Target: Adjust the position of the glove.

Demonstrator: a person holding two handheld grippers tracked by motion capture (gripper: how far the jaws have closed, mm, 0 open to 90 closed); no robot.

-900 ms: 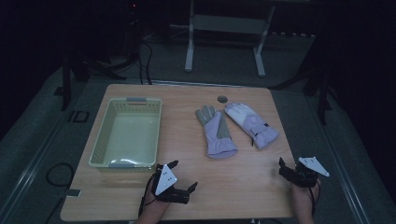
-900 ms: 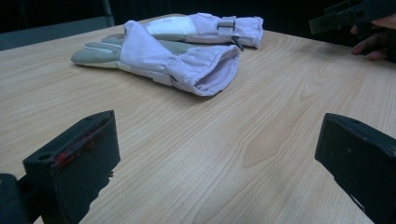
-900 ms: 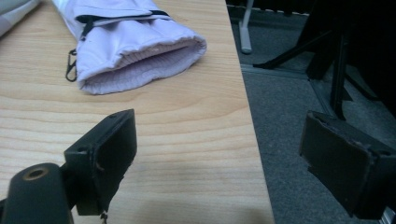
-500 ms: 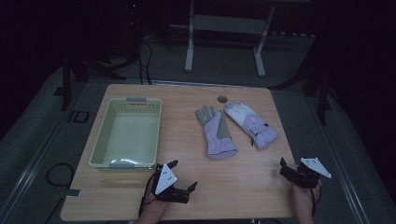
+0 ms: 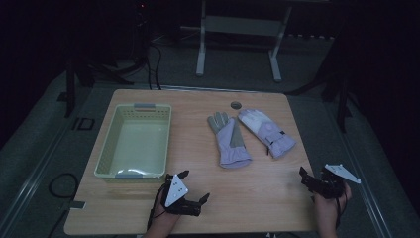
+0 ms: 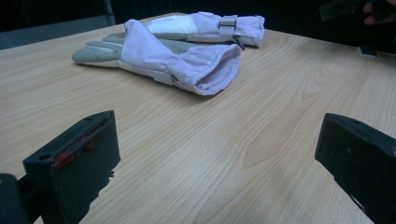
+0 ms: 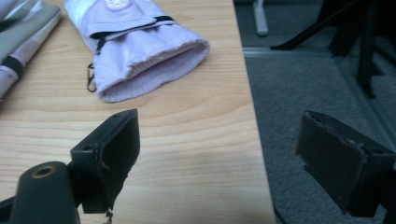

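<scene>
A pale green basket (image 5: 133, 144) sits left of centre on the wooden table (image 5: 257, 193), two lilac gloves (image 5: 250, 136) lying mid-frame, touching.

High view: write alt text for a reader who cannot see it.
Two lilac gloves, the left glove and the right glove, lie side by side on a wooden table beside an empty pale green basket. At the near edge a person holds the left gripper and right gripper, both open and apart from the gloves.

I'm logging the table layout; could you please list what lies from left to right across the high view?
Basket → left gripper → grey-palmed glove → white-backed glove → right gripper.
</scene>
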